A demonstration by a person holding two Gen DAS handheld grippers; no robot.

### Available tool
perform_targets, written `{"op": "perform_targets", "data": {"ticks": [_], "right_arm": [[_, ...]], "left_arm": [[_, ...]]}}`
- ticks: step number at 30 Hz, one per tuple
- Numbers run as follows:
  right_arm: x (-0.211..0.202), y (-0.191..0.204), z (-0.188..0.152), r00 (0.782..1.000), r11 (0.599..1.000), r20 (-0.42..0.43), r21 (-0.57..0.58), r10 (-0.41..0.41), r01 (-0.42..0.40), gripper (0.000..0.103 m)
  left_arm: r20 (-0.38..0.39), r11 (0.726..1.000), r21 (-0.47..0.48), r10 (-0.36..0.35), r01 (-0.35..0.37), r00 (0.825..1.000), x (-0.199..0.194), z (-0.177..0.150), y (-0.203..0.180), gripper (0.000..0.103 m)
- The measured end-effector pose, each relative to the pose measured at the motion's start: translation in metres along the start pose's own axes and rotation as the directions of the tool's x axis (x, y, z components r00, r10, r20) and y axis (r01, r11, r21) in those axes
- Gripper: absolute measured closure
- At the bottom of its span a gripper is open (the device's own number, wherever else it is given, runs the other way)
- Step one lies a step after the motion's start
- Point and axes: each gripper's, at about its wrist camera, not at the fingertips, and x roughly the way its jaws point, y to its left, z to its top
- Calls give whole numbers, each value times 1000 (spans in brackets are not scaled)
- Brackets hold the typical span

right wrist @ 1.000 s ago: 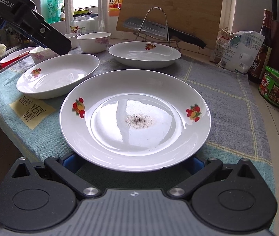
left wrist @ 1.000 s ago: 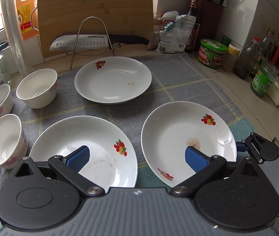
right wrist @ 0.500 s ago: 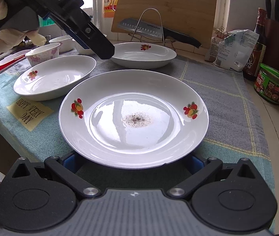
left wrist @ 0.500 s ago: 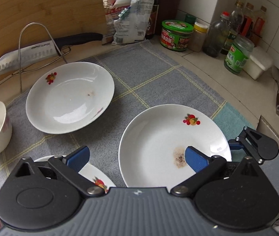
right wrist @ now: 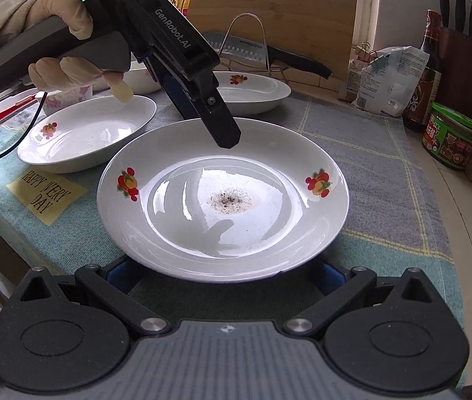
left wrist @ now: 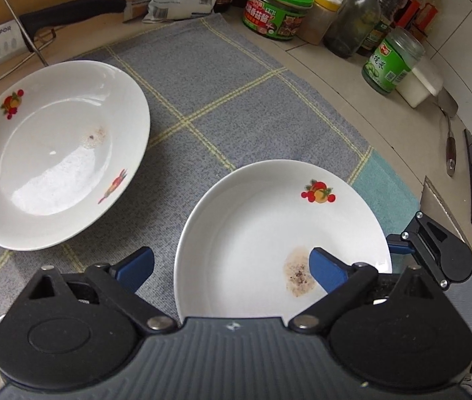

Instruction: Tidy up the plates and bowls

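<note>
1. Plates and bowls are spread over a checked cloth (left wrist: 229, 76) on the surface. The speckled plate (right wrist: 222, 196) lies nearest the surface's front edge, a second plate (right wrist: 86, 133) sits to its left, and a third plate (right wrist: 252, 91) lies farther back, near the knife rack (right wrist: 245, 43).
2. Our left tongs (left wrist: 231, 268) are spread wide and hold nothing. In the left wrist view they hang over the near rim of the speckled plate (left wrist: 279, 243), one blue pad outside the rim, the other above the dirty patch.
3. Our right tongs (right wrist: 222, 275) are low at the plate's front edge, with both pads tucked under its rim. They look open, straddling the plate, though we cannot see contact.
4. Risks, as we judge them:
   - The glazed rim is slick and sloped; a shallow bite could let the plate slip and crack on the surface.
   - Both tongs crowd one plate, so they may collide.
   - Sliding the plate could drag the cloth and nudge its neighbours.
   - Stacking it would smear its residue onto the plate set on it.
</note>
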Motion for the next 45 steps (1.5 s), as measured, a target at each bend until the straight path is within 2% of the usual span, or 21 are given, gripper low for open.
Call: {"op": "perform_targets", "data": {"ticks": [5, 9, 18, 34, 45], "right_arm": [[-1, 0, -2, 1000, 1000, 9, 2, -2, 2, 0], [-2, 1, -2, 1000, 1000, 13, 7, -5, 5, 0], [-4, 2, -9, 999, 1000, 51, 5, -6, 6, 0], [-1, -2, -5, 999, 999, 39, -25, 32, -31, 0], [-1, -1, 1, 1000, 999, 12, -37, 25, -25, 0]], "left_arm": [[-41, 999, 42, -27, 29, 999, 6, 5, -4, 10], [-82, 995, 80, -44, 51, 996, 11, 8, -6, 19], [-154, 991, 103, -68, 85, 986, 19, 13, -2, 24], [-186, 989, 118, -70, 93, 980, 23, 17, -5, 24], [-198, 989, 109, -78, 101, 977, 26, 19, -4, 24]]}}
